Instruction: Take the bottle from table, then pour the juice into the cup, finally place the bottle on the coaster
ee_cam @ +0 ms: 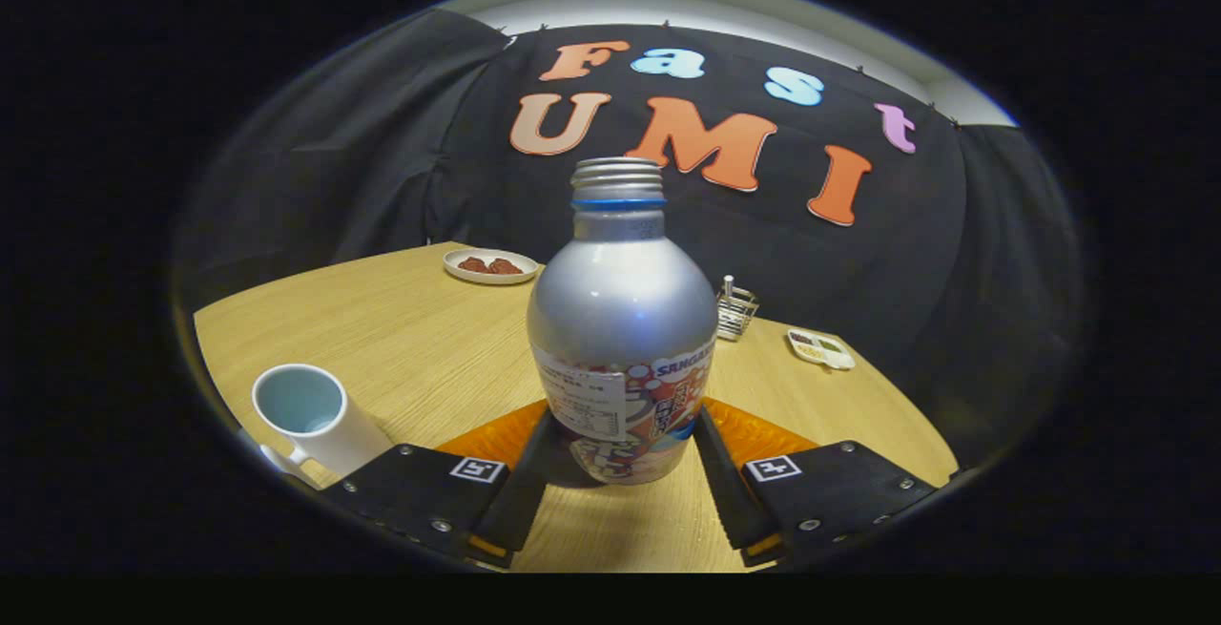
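The gripper [622, 458] has its two fingers closed against the lower body of the bottle [622, 320], one finger pressing each side, so the bottle sits squarely between them. The bottle stands upright, silver above with a printed label around its lower half, and its threaded neck is open at the top with a blue ring below the threads. Whether its base touches the table [401, 329] or hangs just above cannot be told. Just behind the bottle's foot, showing either side between the fingers, lies the orange coaster [754, 429] on the wooden table. To the left of the left finger, close beside it, stands the white cup [310, 415], upright, its handle toward the camera. Beyond the bottle, at the far left of the table, is a small plate [490, 265] with reddish pieces on it. Farther right stand a small wire rack [735, 310] and a small dish [820, 348] near the table's edge.
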### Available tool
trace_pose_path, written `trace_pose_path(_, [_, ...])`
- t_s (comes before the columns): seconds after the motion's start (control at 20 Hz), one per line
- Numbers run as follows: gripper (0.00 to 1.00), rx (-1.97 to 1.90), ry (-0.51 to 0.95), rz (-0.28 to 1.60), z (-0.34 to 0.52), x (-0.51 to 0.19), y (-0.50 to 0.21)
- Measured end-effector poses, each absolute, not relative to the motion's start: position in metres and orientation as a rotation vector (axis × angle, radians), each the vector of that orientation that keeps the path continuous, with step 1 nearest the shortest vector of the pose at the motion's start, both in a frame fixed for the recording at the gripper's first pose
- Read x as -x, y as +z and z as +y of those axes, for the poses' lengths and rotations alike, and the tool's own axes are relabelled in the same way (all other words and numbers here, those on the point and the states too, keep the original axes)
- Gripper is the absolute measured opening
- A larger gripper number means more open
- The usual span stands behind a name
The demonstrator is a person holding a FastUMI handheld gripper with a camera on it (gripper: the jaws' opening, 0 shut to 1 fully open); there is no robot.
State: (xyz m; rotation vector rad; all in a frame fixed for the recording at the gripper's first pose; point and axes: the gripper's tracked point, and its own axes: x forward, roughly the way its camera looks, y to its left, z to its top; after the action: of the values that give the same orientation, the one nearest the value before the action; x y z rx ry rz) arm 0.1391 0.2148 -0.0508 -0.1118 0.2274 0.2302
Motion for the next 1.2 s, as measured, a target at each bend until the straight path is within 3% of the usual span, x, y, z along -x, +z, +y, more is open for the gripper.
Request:
trace_pose_path(0.45, [0.77,-0.082,0.313,0.279,0.248,-0.161,-0.071])
trace_pose_path(1.2, [0.79,-0.106,0.308,0.301,0.253,-0.165,-0.094])
